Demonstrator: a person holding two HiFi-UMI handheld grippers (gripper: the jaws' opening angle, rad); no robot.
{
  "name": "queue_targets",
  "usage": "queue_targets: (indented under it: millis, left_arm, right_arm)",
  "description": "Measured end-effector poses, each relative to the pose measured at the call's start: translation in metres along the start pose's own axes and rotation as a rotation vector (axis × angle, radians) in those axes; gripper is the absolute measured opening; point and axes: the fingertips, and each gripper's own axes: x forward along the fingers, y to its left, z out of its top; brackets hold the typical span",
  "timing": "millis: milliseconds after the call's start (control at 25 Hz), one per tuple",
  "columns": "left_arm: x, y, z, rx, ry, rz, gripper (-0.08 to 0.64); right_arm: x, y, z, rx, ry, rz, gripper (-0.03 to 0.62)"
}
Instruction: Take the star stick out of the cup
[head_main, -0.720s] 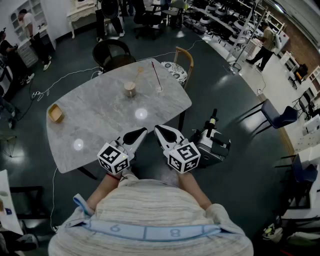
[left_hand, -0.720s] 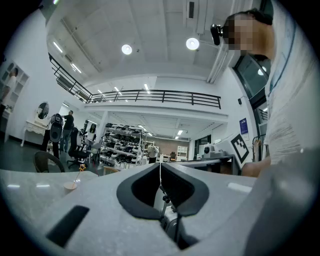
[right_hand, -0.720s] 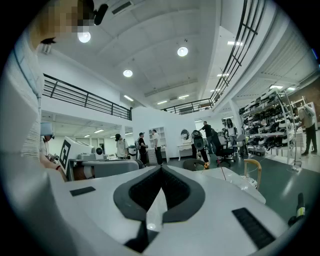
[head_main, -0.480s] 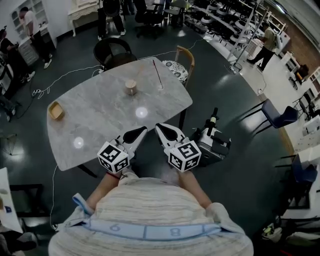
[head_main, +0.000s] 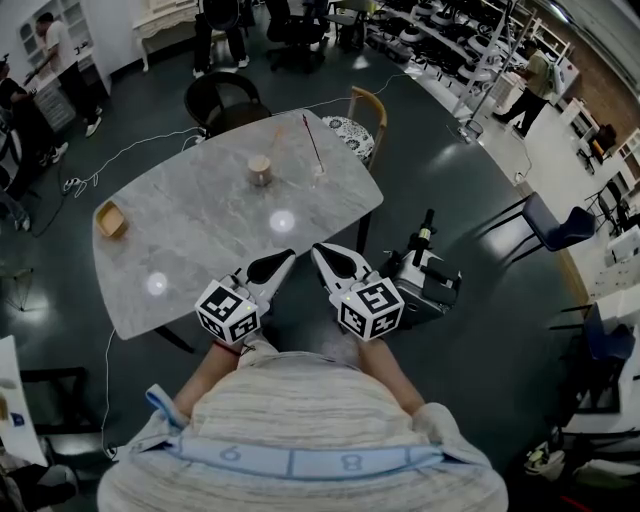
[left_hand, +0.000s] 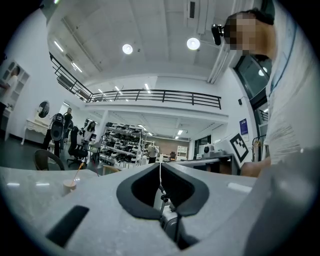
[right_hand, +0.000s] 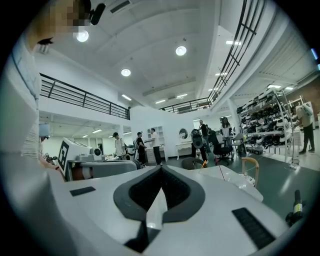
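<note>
Left gripper (head_main: 280, 262) and right gripper (head_main: 322, 256) are closed, empty. The cup (head_main: 260, 173) stands well ahead, nearer the left; its star stick (left_hand: 77, 174) leans right.

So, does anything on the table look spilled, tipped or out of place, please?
Nothing stands out: the small wooden cup and the clear glass stand upright on the grey marble table, the wooden tray lies flat, and no spill shows.

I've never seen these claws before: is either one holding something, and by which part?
Nothing is held: the left gripper and right gripper are both shut and empty.
</note>
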Motion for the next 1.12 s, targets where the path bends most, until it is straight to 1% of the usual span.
queue_targets:
  millis: [200,400,640,880,1120]
  left_arm:
    - [0.004,-0.005,-0.002,-0.005,0.005,-0.005,0.015]
    - [0.010,-0.006,-0.006,-0.009,0.011,0.001,0.015]
    - [0.032,0.009,-0.009,-0.019,0.015,-0.010,0.015]
    - [0.065,0.035,-0.011,-0.029,0.014,-0.019,0.015]
    - [0.100,0.074,-0.012,-0.038,0.015,-0.020,0.015]
  right_arm:
    - [-0.008,-0.005,0.003,0.054,-0.032,-0.004,0.011]
    - [-0.013,-0.013,-0.003,0.072,-0.018,-0.008,0.011]
    - [-0.001,-0.035,-0.003,0.083,-0.008,-0.010,0.011]
    - [0.020,-0.064,-0.001,0.081,0.003,0.000,0.011]
    - [0.052,-0.100,0.001,0.086,0.015,0.007,0.011]
